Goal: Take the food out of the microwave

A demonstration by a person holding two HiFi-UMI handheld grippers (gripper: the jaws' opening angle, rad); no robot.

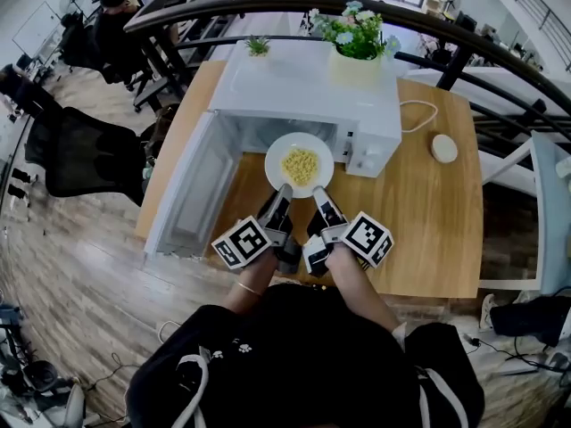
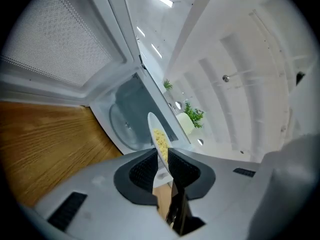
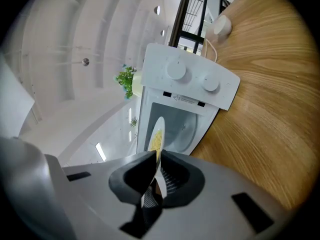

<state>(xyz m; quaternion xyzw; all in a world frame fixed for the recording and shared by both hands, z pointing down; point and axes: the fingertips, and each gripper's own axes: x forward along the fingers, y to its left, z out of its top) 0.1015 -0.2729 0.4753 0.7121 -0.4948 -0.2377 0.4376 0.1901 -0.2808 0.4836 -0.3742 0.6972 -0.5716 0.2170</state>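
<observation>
A white plate (image 1: 299,164) with yellow noodles (image 1: 301,165) hangs just in front of the white microwave (image 1: 308,96), whose door (image 1: 189,187) stands open to the left. My left gripper (image 1: 285,191) is shut on the plate's near rim at the left, and my right gripper (image 1: 318,193) is shut on the rim at the right. In the left gripper view the plate (image 2: 159,143) shows edge-on between the pads, with the microwave's turntable (image 2: 127,125) behind it. The right gripper view shows the plate (image 3: 157,143) edge-on in the same way.
The microwave stands on a wooden table (image 1: 428,230). A potted plant (image 1: 359,47) sits on top of it, with a smaller plant (image 1: 258,46) beside it. A round white object (image 1: 443,148) lies on the table at the right. Black office chairs (image 1: 85,154) stand at the left.
</observation>
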